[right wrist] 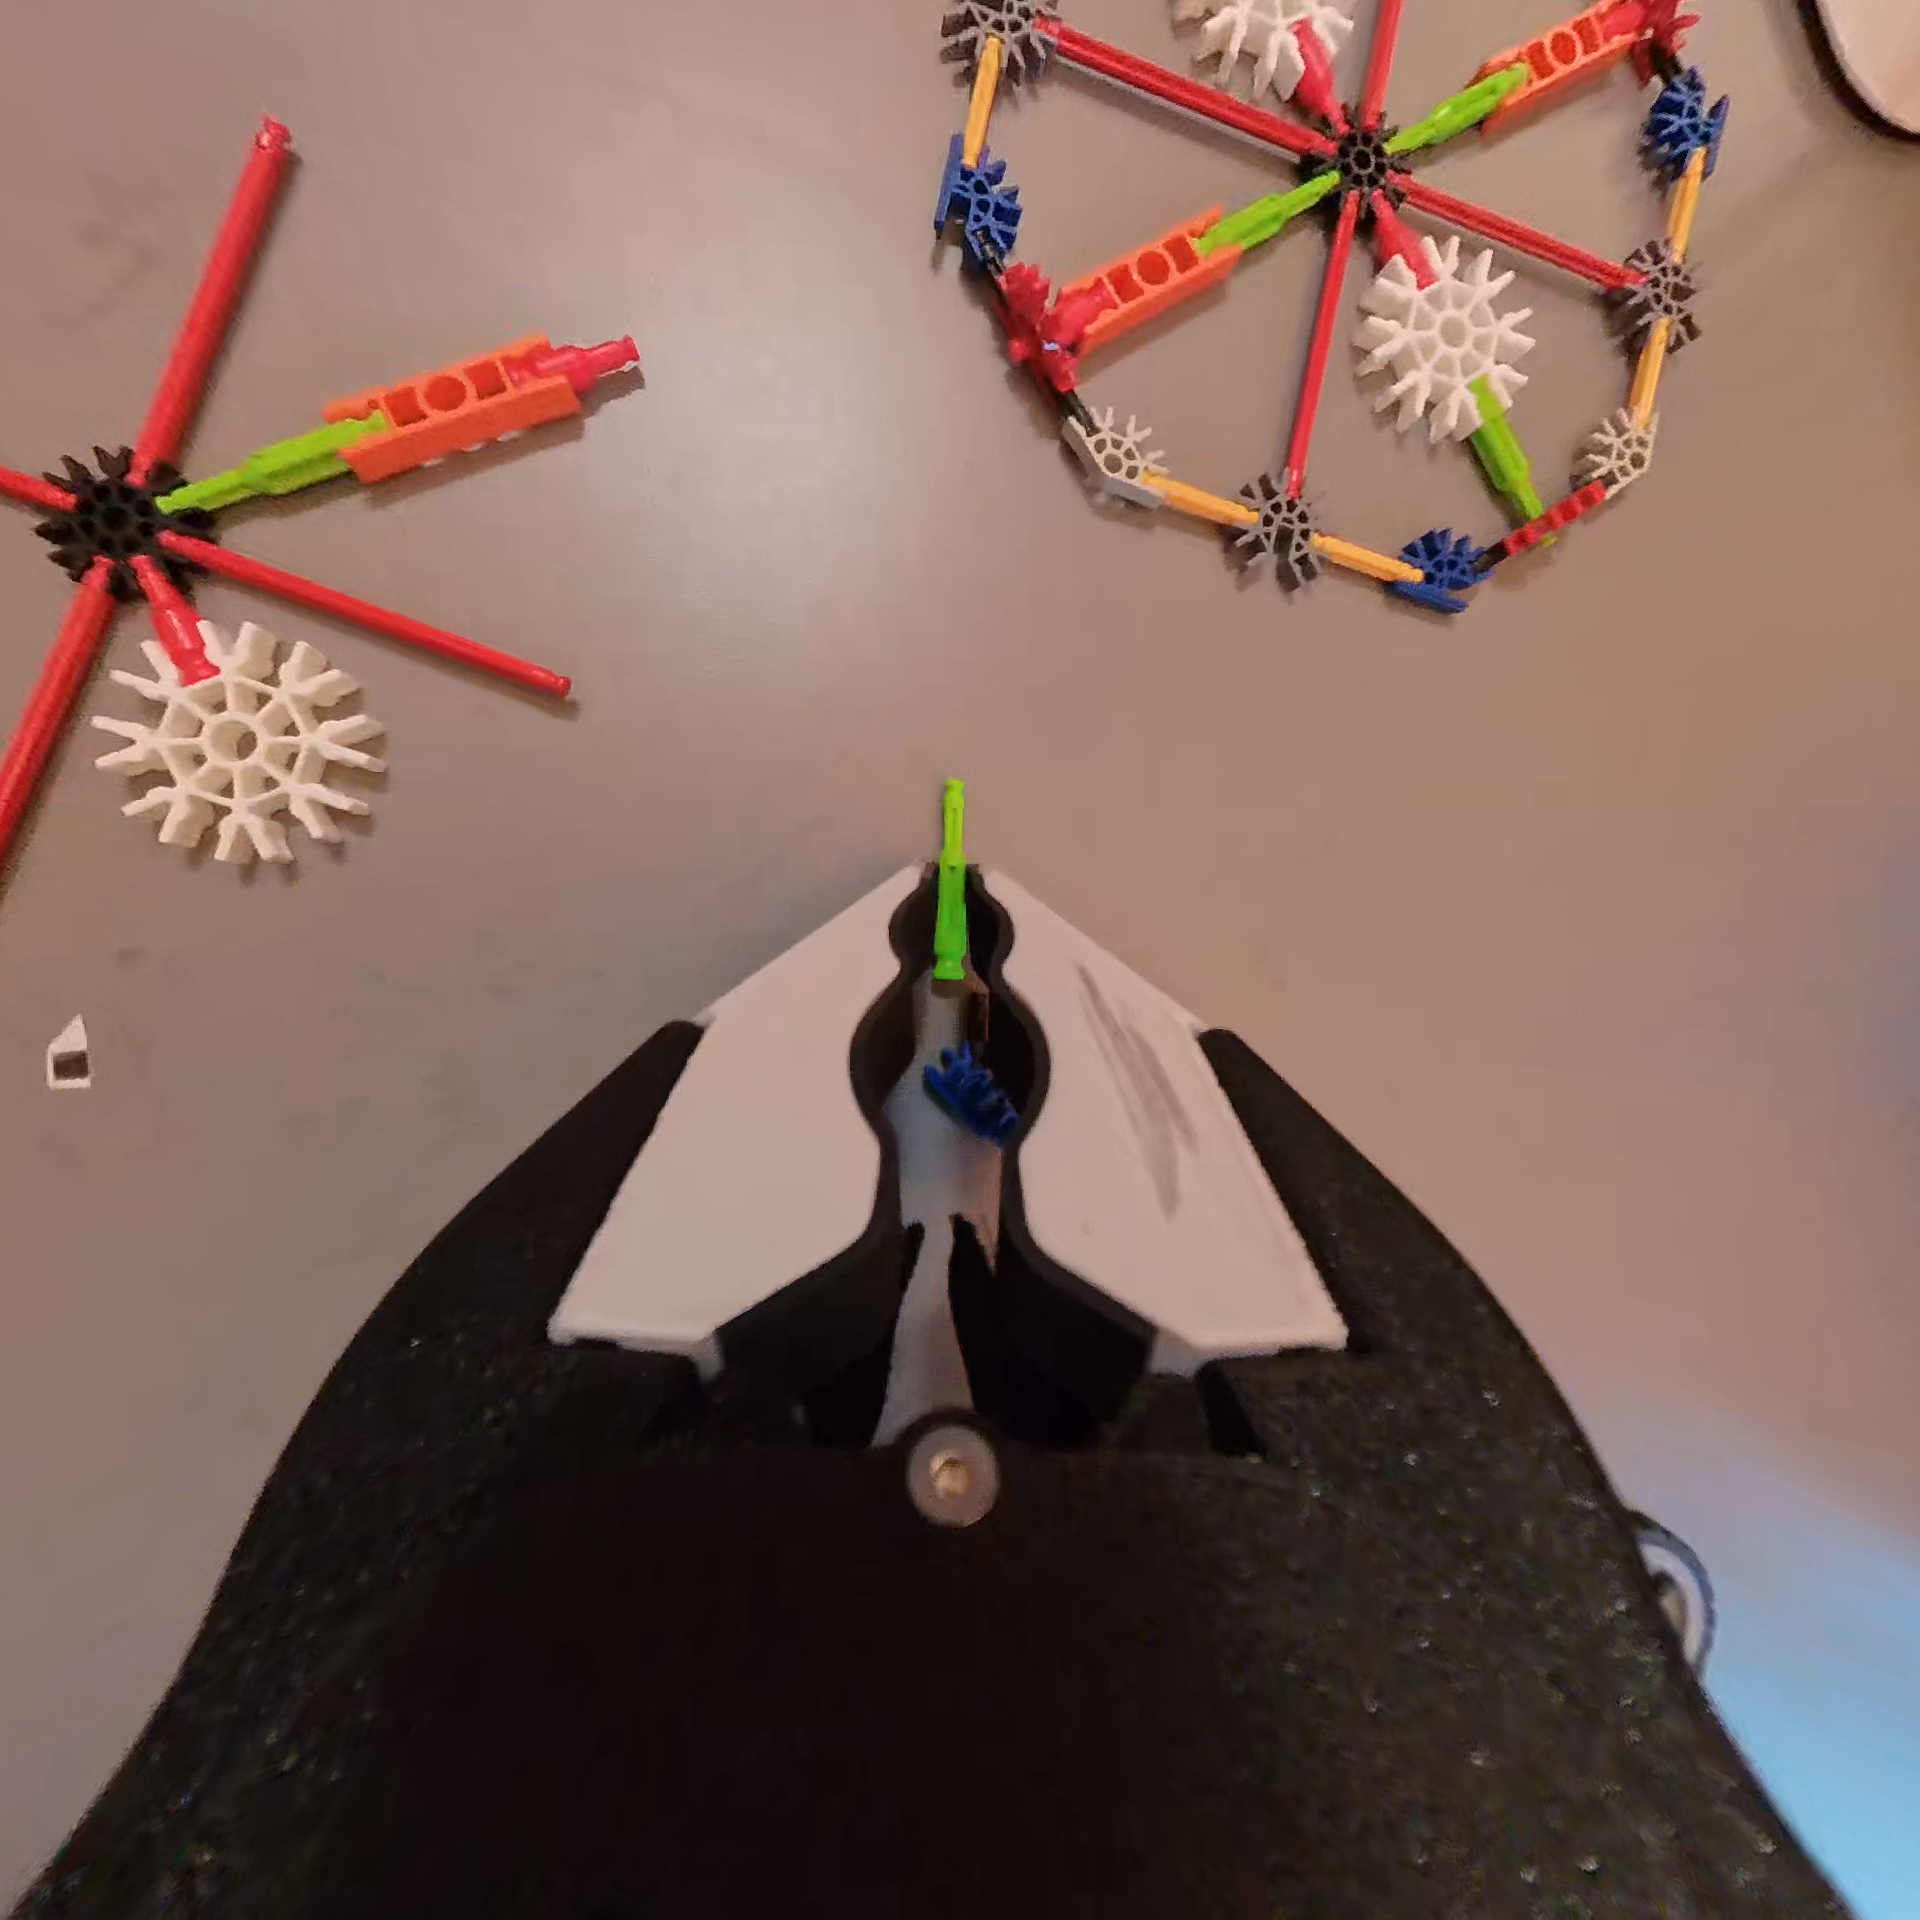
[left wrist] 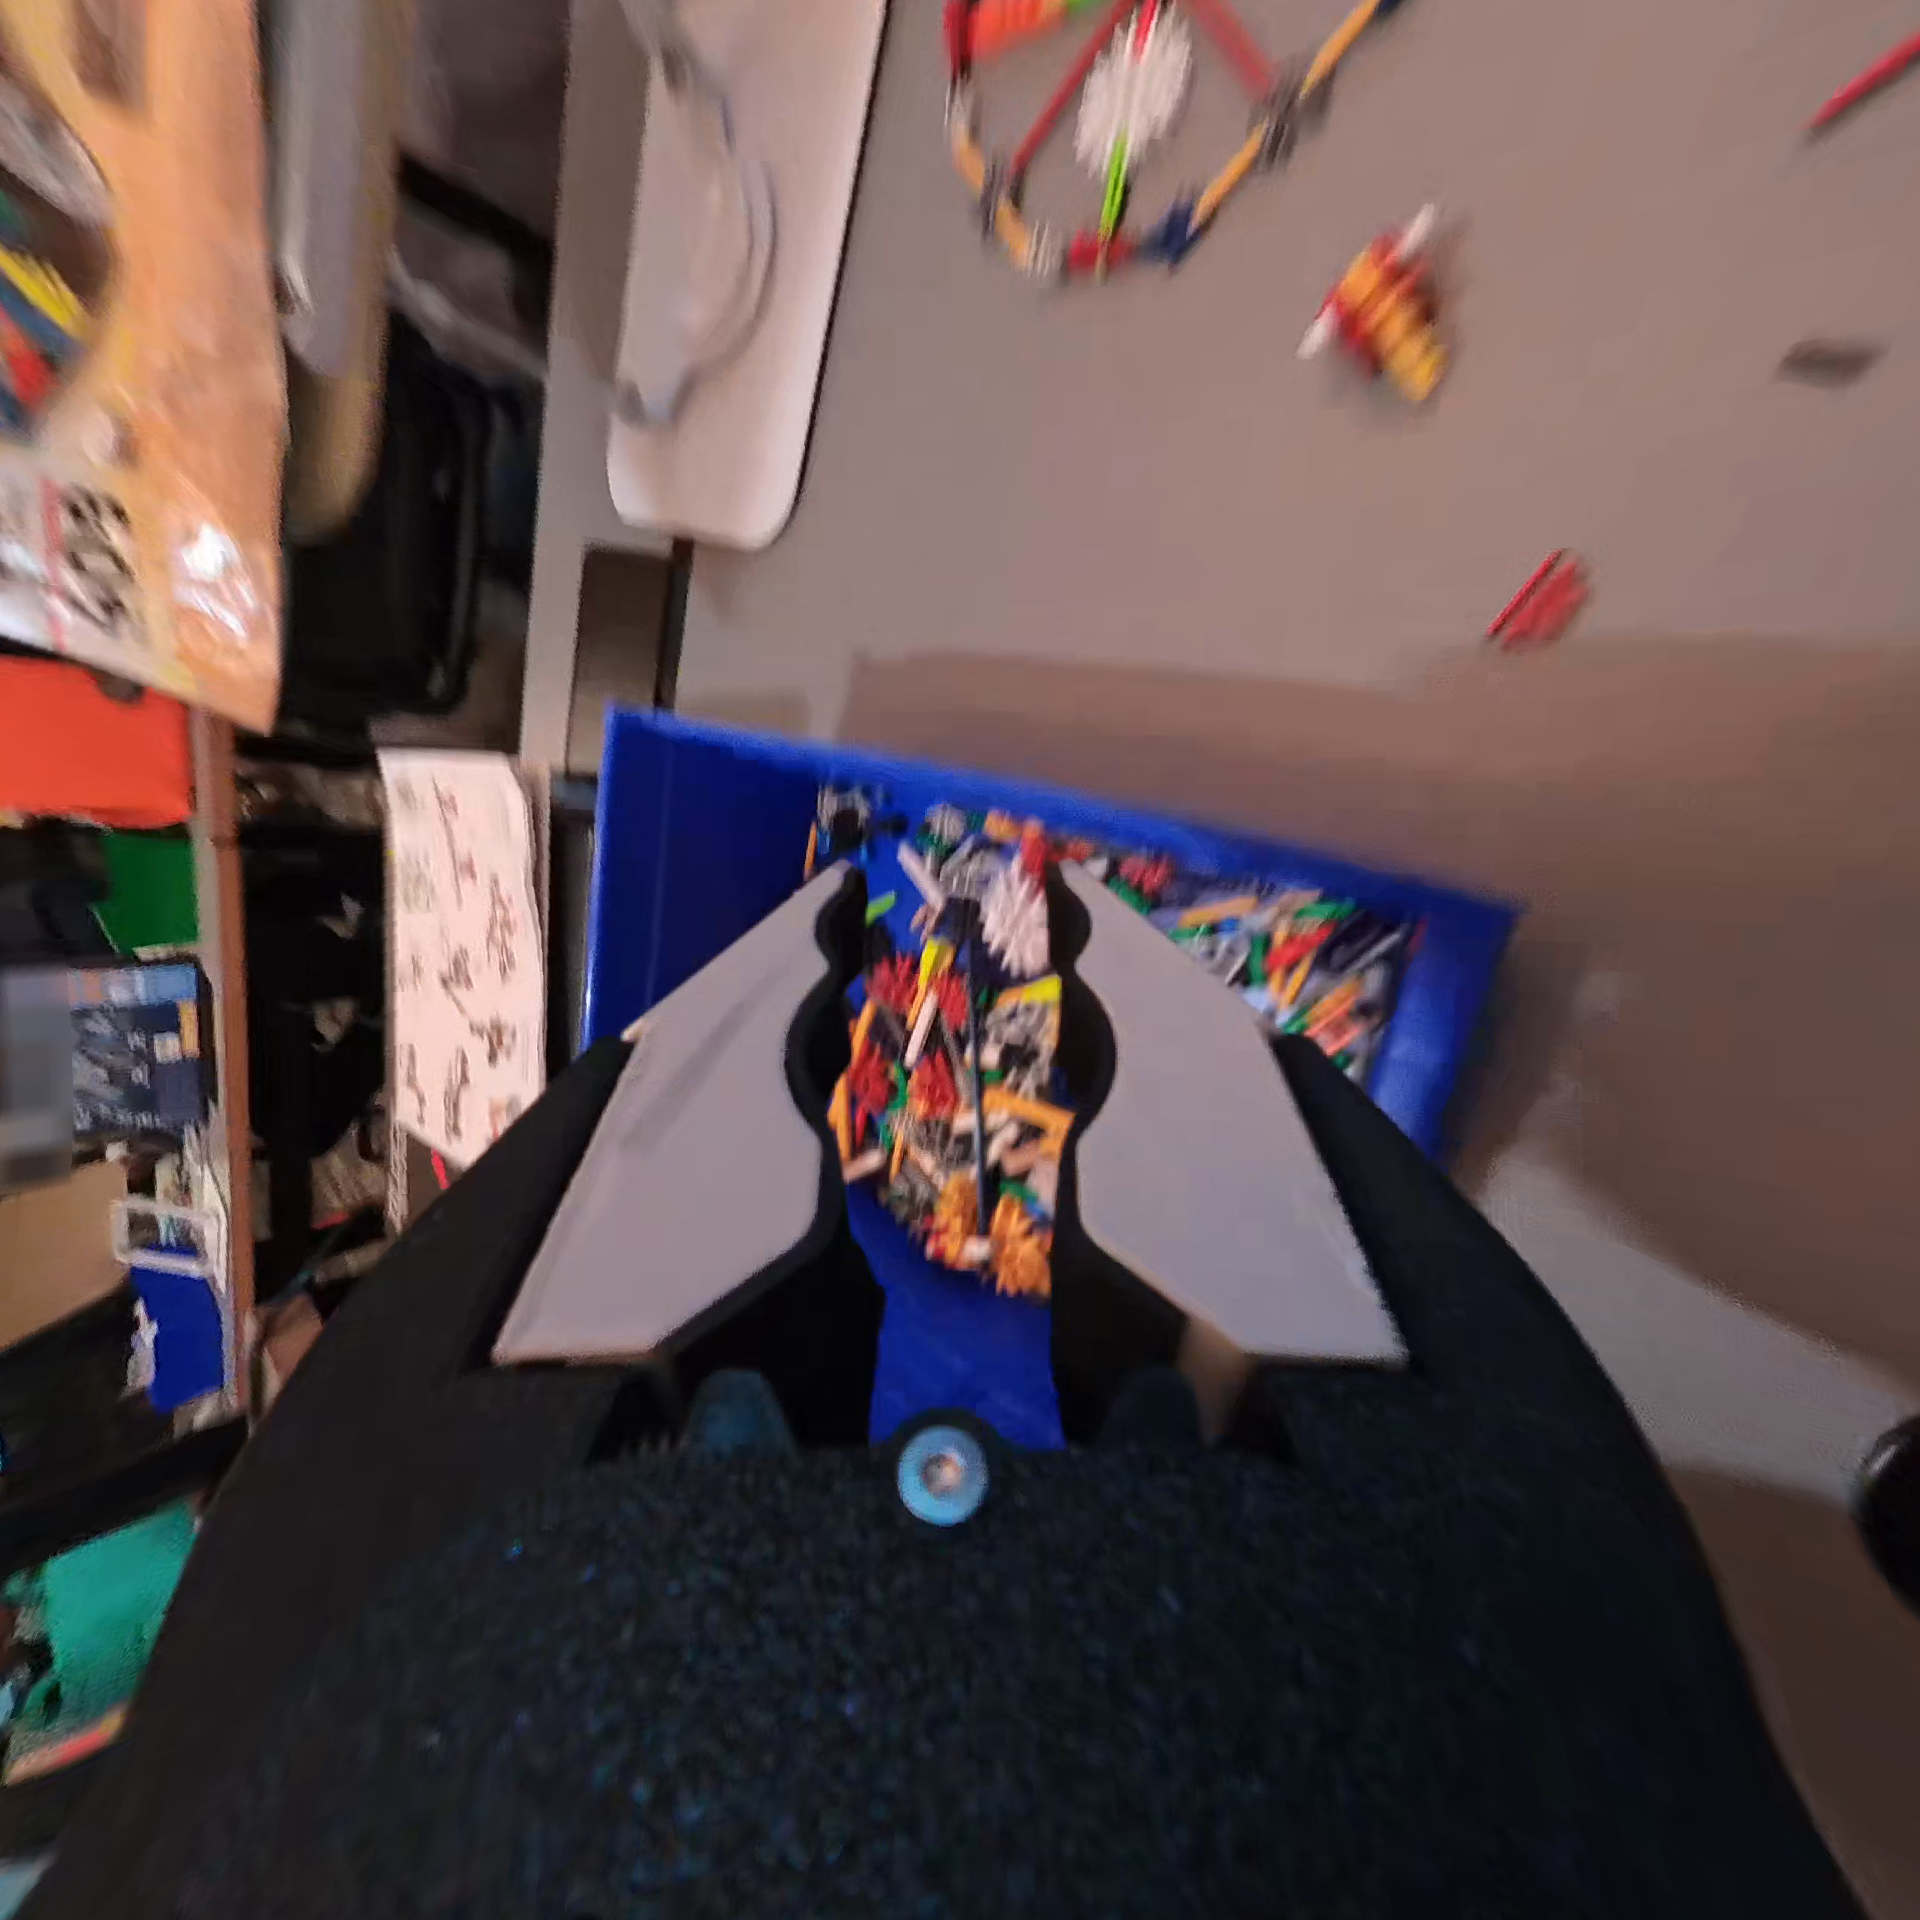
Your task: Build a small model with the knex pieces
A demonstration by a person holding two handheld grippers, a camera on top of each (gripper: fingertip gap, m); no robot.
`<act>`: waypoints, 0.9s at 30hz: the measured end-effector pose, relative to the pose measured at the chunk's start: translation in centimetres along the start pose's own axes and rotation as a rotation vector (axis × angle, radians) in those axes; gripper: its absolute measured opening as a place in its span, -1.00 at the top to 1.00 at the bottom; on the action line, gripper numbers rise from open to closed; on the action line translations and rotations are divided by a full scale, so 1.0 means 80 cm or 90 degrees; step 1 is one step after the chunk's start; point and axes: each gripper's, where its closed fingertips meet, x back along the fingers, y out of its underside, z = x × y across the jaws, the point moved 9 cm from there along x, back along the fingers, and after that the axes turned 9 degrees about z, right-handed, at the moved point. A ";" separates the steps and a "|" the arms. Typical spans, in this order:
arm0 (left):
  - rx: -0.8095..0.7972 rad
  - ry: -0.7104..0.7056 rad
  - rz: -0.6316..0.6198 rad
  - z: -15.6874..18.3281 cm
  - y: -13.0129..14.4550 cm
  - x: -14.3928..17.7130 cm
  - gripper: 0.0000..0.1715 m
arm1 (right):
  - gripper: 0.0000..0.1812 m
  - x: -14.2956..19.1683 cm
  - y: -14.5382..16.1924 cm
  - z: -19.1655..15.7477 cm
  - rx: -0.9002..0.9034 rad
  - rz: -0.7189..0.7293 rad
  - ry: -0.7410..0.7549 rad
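Note:
In the left wrist view, which is blurred, my left gripper (left wrist: 956, 883) is open and hangs over a blue bin (left wrist: 707, 831) holding a heap of coloured construction rods and connectors (left wrist: 956, 1091). A white snowflake connector (left wrist: 1013, 920) lies in the heap near the right fingertip. Nothing is pressed between the pads. In the right wrist view my right gripper (right wrist: 951, 873) is shut on a short green rod (right wrist: 951, 904), which sticks forward past the fingertips above the grey table (right wrist: 831, 675). A blue connector (right wrist: 971, 1091) shows through the gap farther back between the fingers.
A wheel-shaped build (right wrist: 1361, 166) lies far right on the table and also shows in the left wrist view (left wrist: 1122, 125). A partial build with a black hub (right wrist: 109, 520), a white snowflake (right wrist: 239, 743) and an orange piece (right wrist: 457, 410) lies left. An orange box (left wrist: 135, 312) and a printed sheet (left wrist: 468, 956) are left of the bin. Spacing between my two grippers at the tips: around 40 cm. My right gripper is the nearer one to the orange piece (right wrist: 457, 410): about 11 cm, against 25 cm.

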 end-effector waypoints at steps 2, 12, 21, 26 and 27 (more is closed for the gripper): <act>0.003 0.000 0.081 0.024 -0.036 0.004 0.61 | 0.96 0.005 0.001 -0.001 -0.026 0.033 -0.011; 0.137 0.075 0.353 0.149 -0.166 -0.071 0.64 | 0.96 0.064 -0.049 -0.036 -0.310 0.514 -0.159; 0.422 0.204 0.553 0.162 -0.216 -0.111 0.67 | 0.96 0.064 -0.064 -0.056 -0.445 0.762 -0.285; 0.499 0.297 0.620 0.160 -0.217 -0.115 0.74 | 0.96 0.057 -0.062 -0.065 -0.445 0.769 -0.308; 0.513 0.305 0.632 0.158 -0.215 -0.115 0.80 | 0.96 0.058 -0.062 -0.066 -0.446 0.775 -0.311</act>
